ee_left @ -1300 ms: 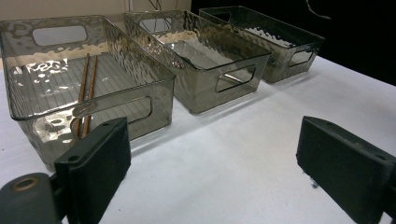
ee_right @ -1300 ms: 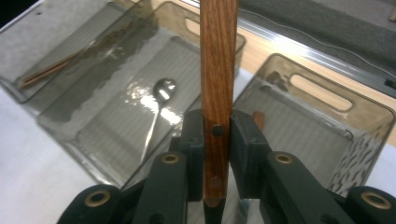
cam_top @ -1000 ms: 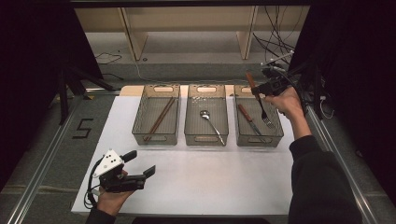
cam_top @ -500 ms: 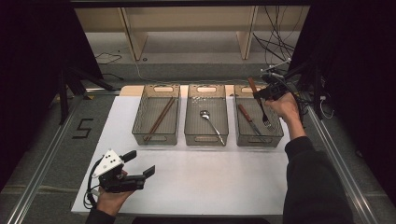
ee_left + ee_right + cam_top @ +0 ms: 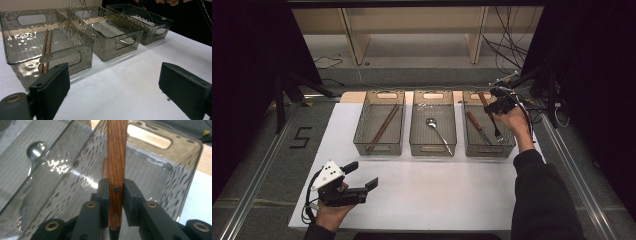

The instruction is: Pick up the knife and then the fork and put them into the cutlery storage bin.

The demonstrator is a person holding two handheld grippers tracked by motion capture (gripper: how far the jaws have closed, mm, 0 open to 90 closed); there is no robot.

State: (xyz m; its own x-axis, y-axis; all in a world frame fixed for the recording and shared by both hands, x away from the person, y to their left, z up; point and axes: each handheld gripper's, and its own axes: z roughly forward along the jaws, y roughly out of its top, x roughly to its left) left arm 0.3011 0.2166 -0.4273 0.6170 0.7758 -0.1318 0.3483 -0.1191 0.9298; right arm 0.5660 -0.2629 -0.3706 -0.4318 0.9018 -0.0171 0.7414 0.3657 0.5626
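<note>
Left tool [image 5: 362, 175] rested on the worktop [image 5: 437, 195], jaws apart on nothing, bins ahead: chopsticks [image 5: 382, 127] in the nearest, spoon [image 5: 439, 134] in the next. Right tool [image 5: 495, 102] clamped on a wooden-handled fork [image 5: 490, 117], held above the farthest bin [image 5: 488, 148], knife [image 5: 477, 127] lying below.

The left gripper [image 5: 362, 176] sits low at the lower left of the high view, level, jaws spread wide with nothing between them. The right gripper [image 5: 493, 107], at the upper right, has its jaws clamped on a wooden handle [image 5: 116, 157], forearm reaching up from the lower right.
</note>
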